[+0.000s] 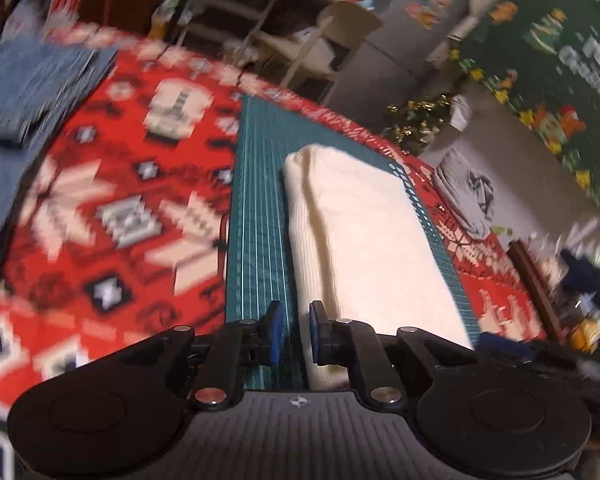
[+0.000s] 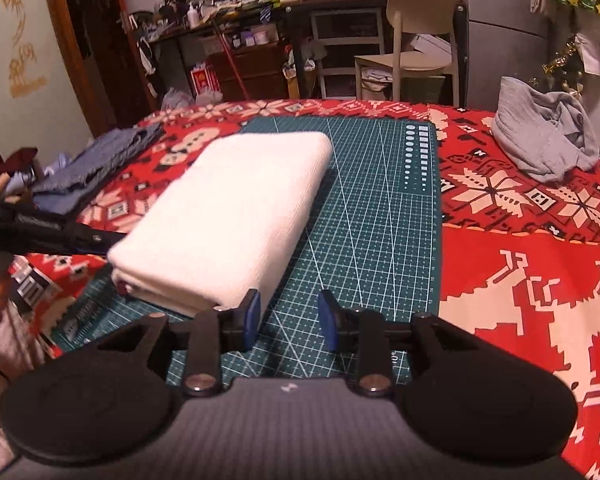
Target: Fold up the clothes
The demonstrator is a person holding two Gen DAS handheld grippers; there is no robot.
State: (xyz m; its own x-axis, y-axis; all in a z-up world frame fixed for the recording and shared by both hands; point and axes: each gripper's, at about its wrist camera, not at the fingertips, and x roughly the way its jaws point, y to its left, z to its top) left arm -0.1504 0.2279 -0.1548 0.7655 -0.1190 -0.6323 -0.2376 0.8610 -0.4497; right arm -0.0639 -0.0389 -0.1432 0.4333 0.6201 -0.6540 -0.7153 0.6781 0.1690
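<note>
Folded white garment [image 2: 224,216] lies on green cutting mat [image 2: 364,216]; soft, light, layers prob. slide. Best taken at near stacked edge. Left gripper [image 1: 294,330] barely parted, right gripper [image 2: 288,322] spread; nothing held.

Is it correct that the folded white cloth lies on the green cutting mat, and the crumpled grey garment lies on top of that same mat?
Not quite. The folded white cloth does lie on the green cutting mat, but the crumpled grey garment lies off the mat, directly on the red patterned tablecloth towards its far right corner. The right wrist view shows this clearly.
</note>
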